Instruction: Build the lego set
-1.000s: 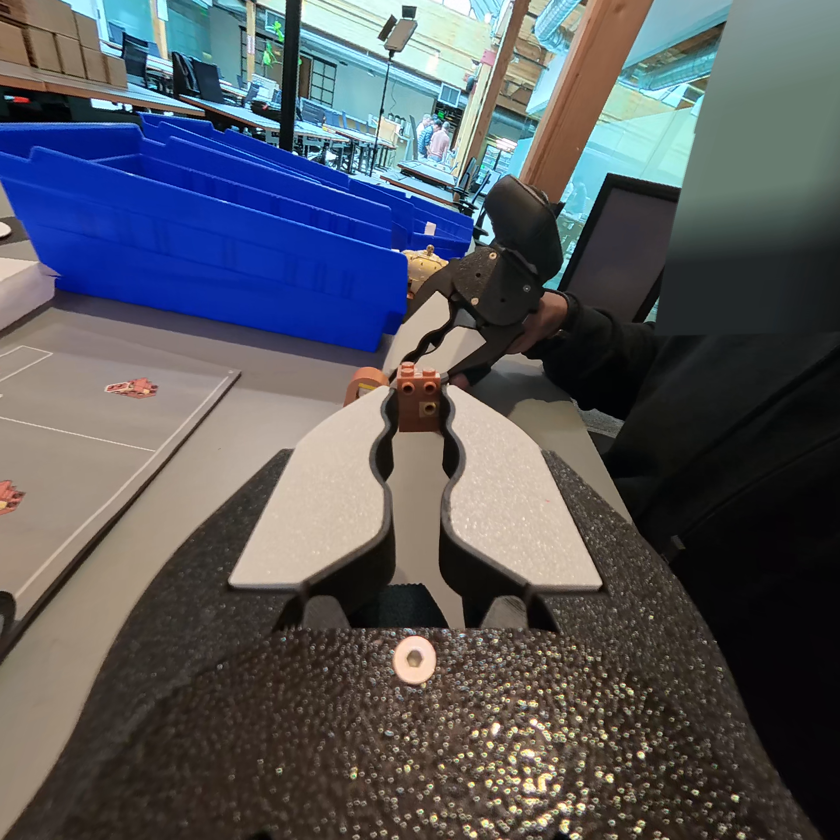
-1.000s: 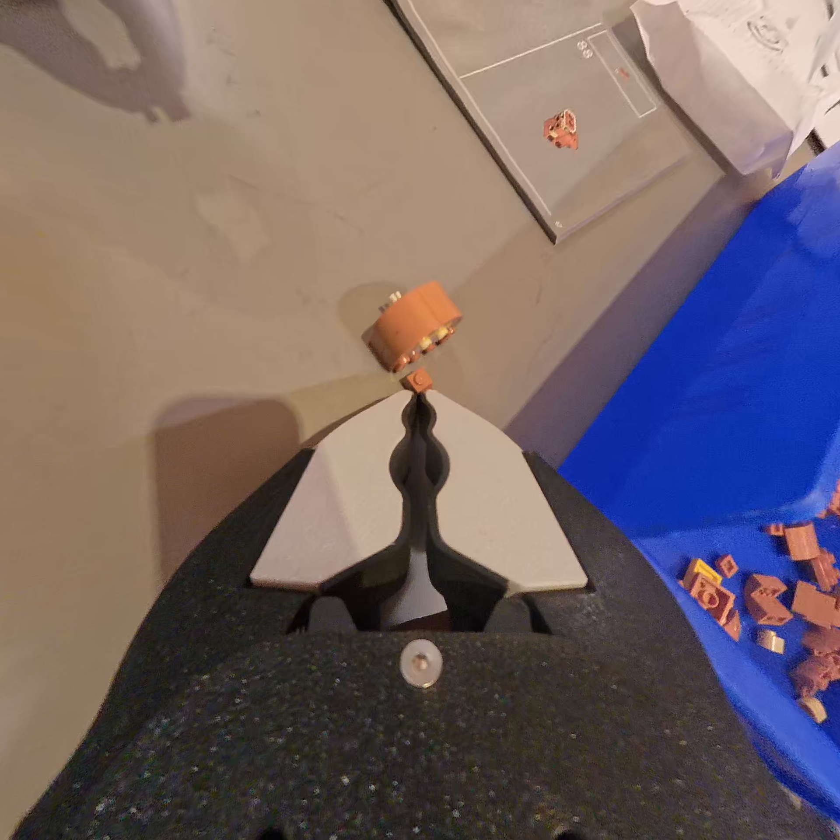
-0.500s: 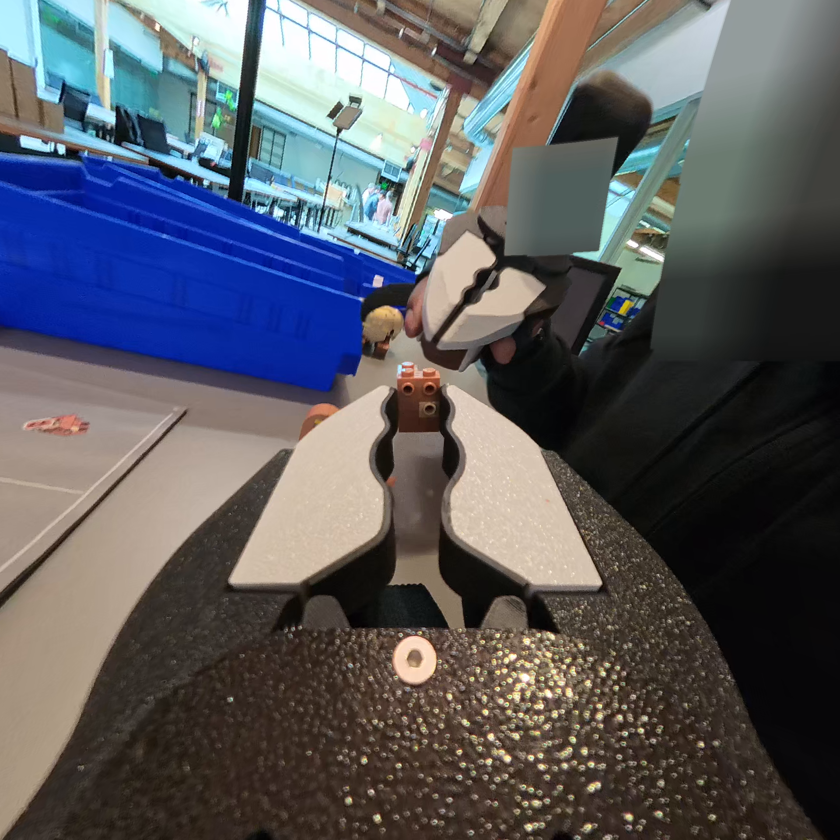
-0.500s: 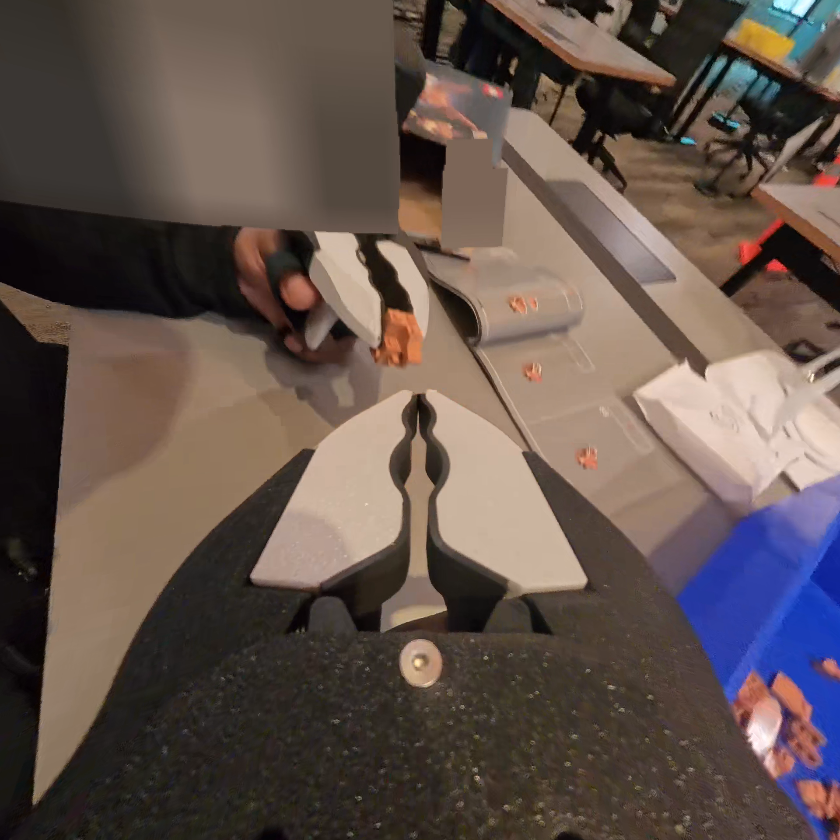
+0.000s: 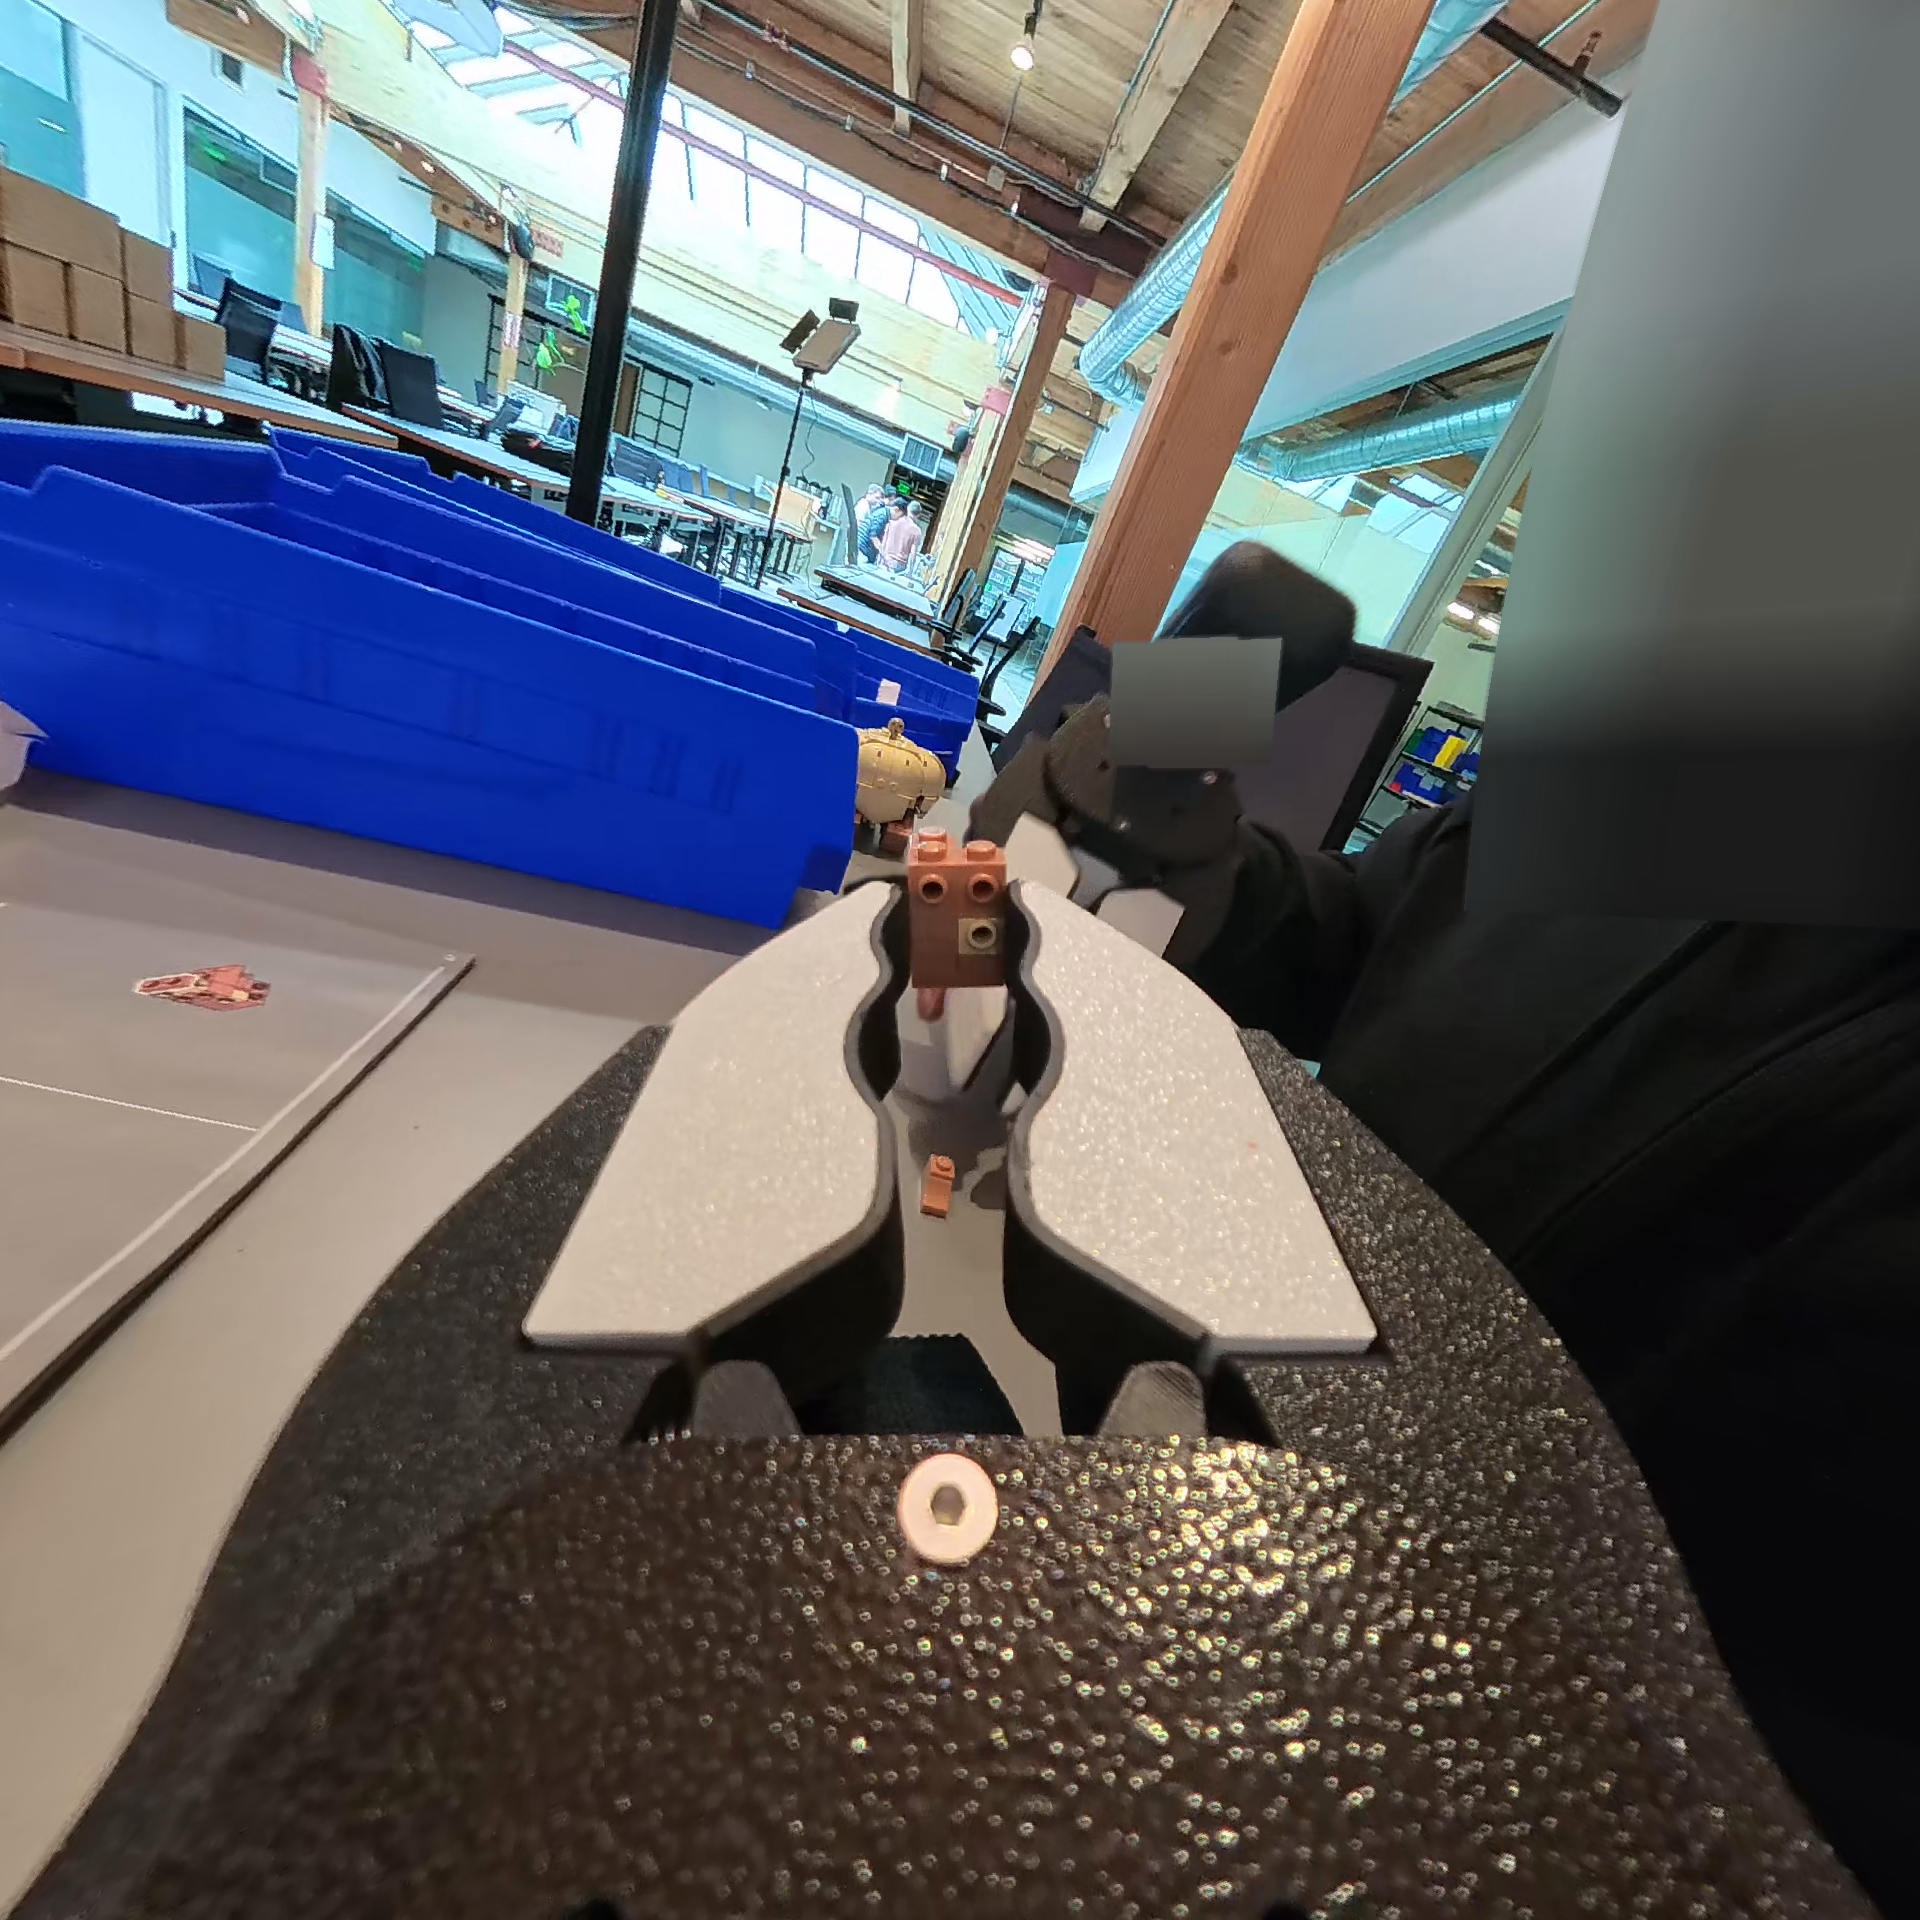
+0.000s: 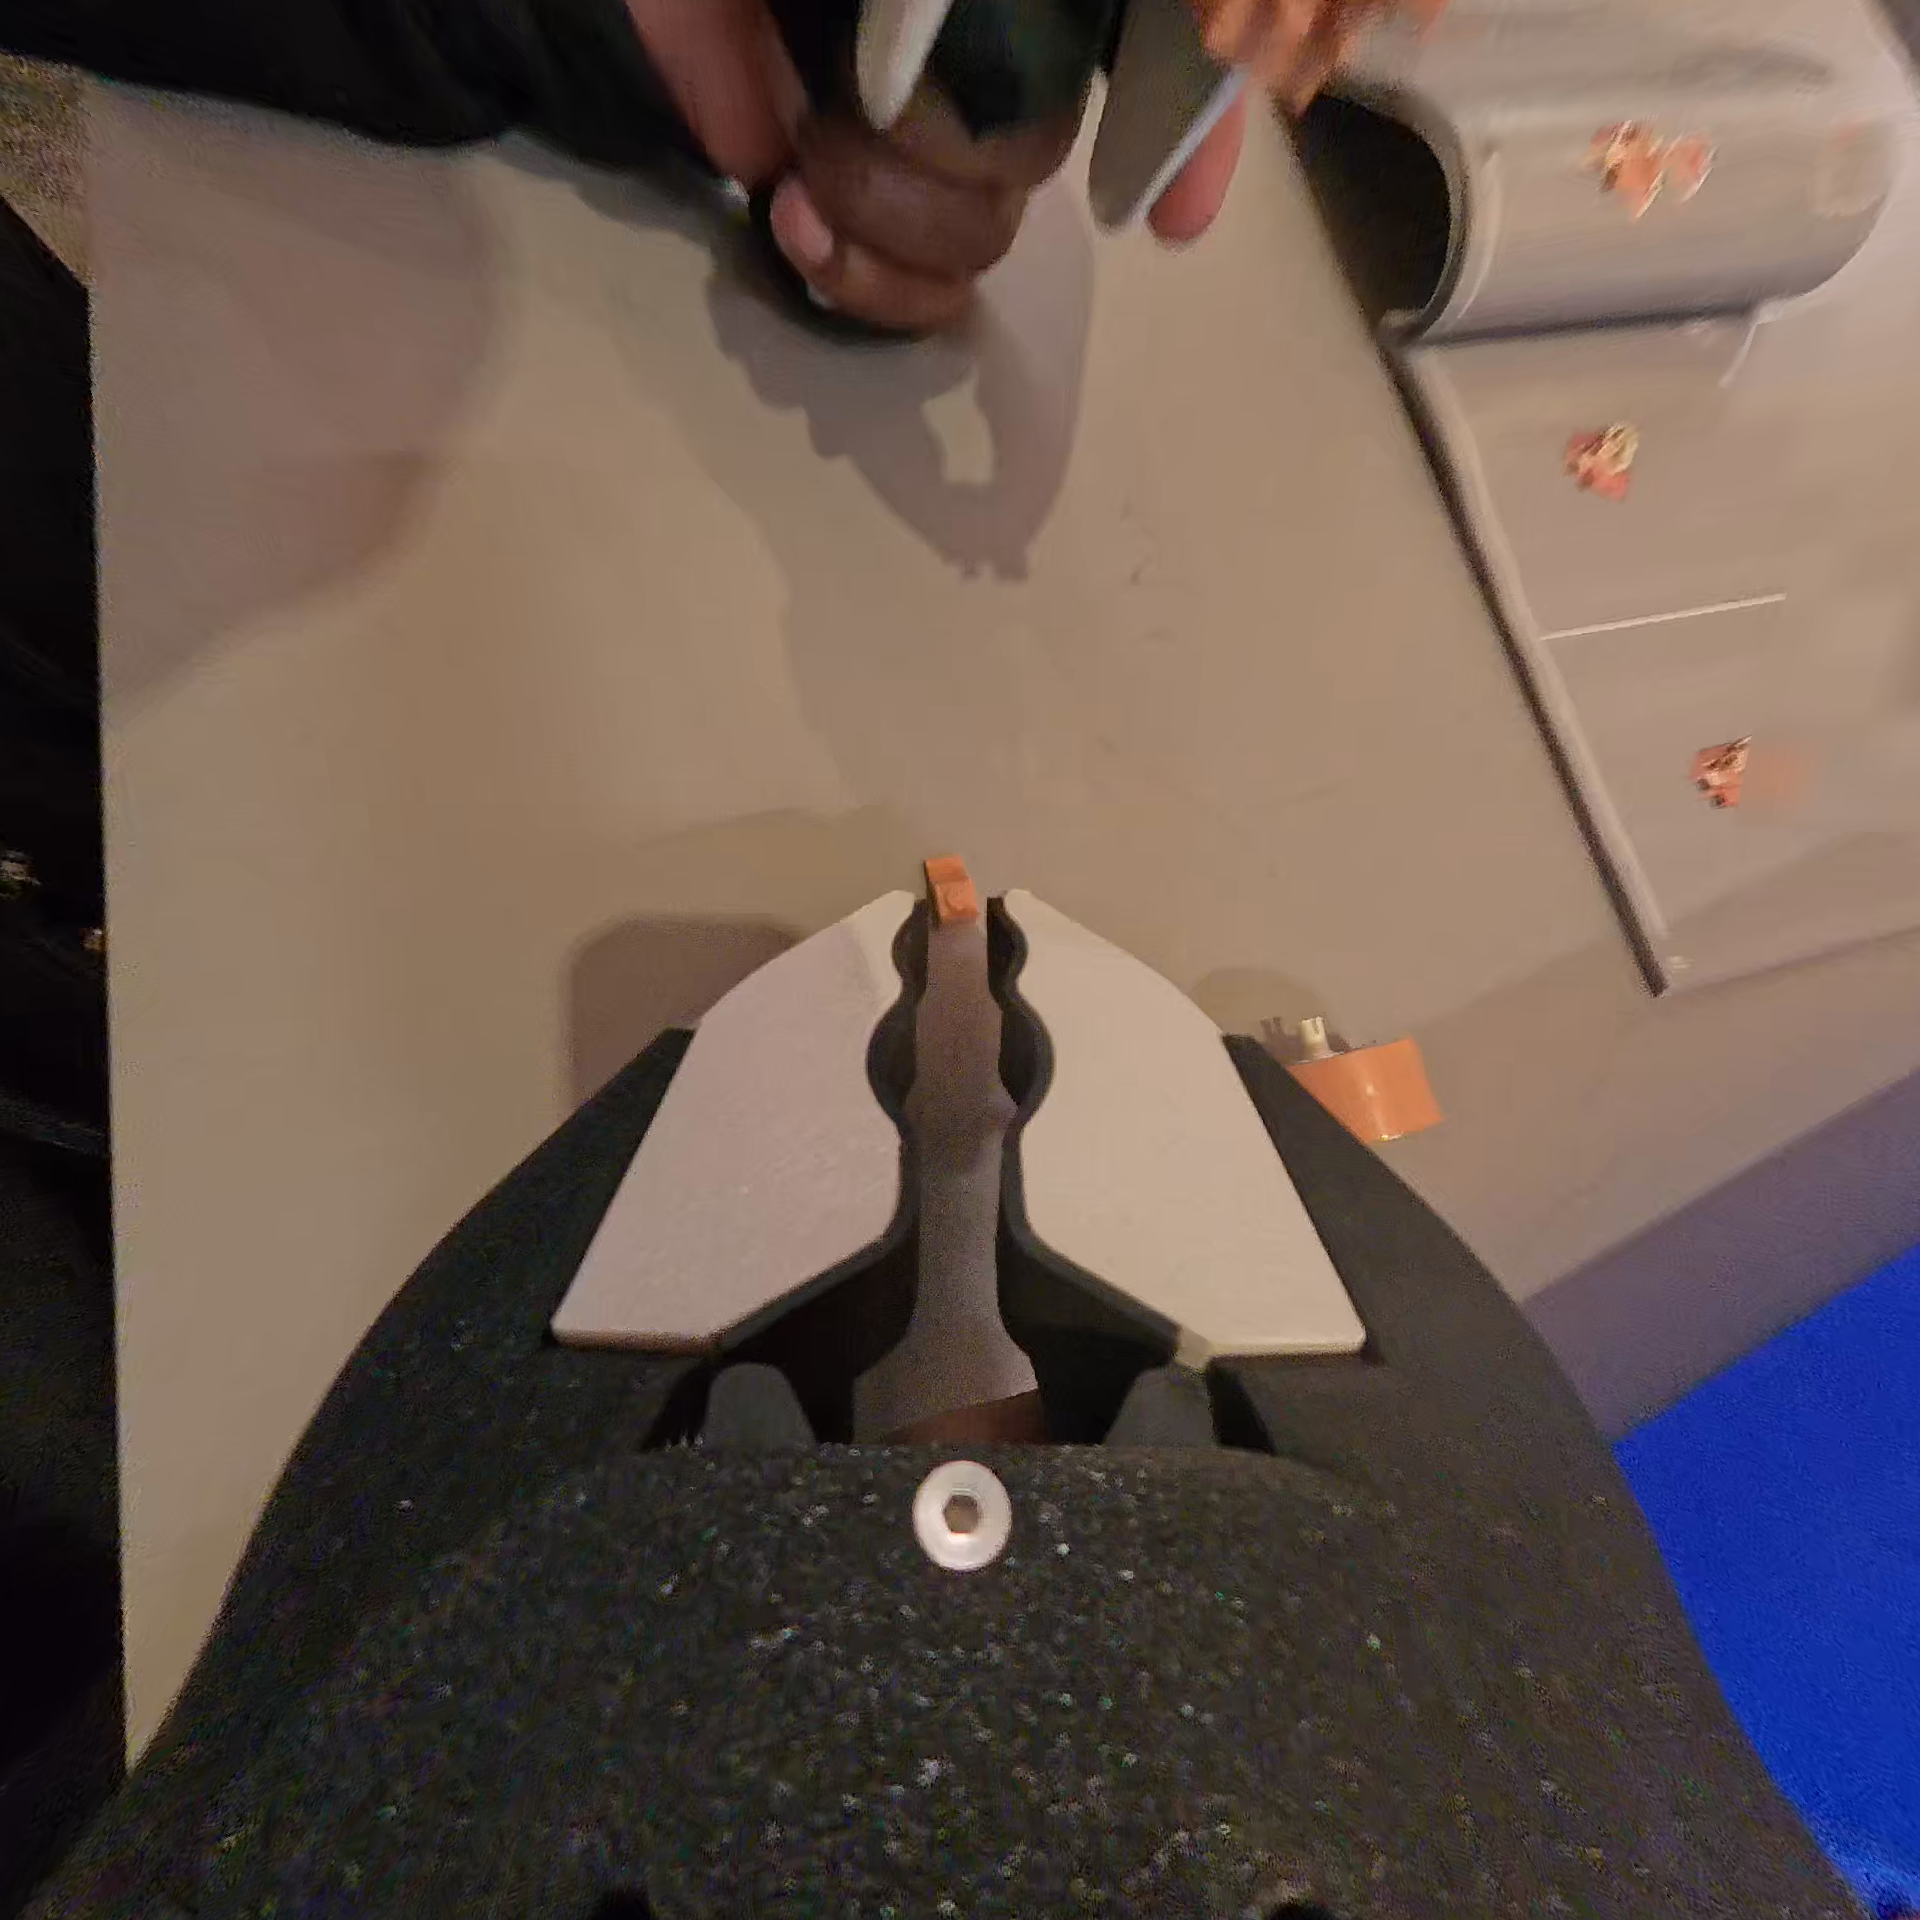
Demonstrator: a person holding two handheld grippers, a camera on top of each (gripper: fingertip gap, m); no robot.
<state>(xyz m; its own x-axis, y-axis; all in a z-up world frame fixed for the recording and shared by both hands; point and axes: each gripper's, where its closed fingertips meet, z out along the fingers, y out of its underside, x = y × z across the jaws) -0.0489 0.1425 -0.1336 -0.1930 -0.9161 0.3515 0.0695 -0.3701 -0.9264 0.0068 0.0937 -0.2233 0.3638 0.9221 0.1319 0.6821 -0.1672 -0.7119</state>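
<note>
The right gripper (image 6: 956, 906), shut a moment ago, now stands slightly parted around a small orange plate (image 6: 950, 889) lying on the table (image 6: 520, 644), while the left gripper (image 5: 954, 904) clamps a reddish-brown brick stack (image 5: 951, 940).

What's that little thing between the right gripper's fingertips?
A tiny orange brick sits between the right gripper's fingertips, with a gap on its right side. The right wrist view shows it.

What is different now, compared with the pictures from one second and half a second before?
The right gripper swung up toward the other gripper, then back down to the table; its jaws, shut before, are now slightly apart around a small orange piece lying there. The left gripper stays clamped on the brown brick assembly.
</note>
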